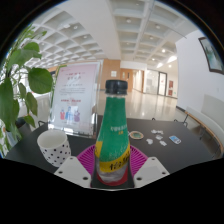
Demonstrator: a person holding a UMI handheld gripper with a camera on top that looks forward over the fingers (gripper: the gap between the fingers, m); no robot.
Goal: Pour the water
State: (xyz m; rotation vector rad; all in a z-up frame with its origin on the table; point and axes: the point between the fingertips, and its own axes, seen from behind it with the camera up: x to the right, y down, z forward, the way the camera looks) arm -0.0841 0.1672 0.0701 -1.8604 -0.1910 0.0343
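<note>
— Bottle first: what stands in the middle of the frame?

— A tall green plastic bottle with a green screw cap (115,128), upright at the centre and lower centre. It wears a yellow wrap label with red lettering running down it; the characters are too small to read, and no brand can be made out.

— And the gripper?

— The gripper (112,168) has its two white fingers at the bottom of the frame, one on each side of the bottle's lower body. The magenta pads (88,158) lie against the bottle's sides, so the gripper is closed on it.

— What else is on the dark tabletop (190,150)?

— At lower left, just beside the left finger, stands a white paper cup with small dark dots (55,149), its mouth open upward. Right of the bottle, further back, lie a few small flat white pieces (161,137), too small to identify.

— Any other writing?

— Behind the bottle, left of centre, a white standing poster board (76,97) carries pink and blue graphics and lines of print, none legible.

— The left edge?

— A green leafy potted plant (18,82) fills the left side. Above, a white coffered ceiling with lamps (120,25) spans the top of the frame over a bright hall.
</note>
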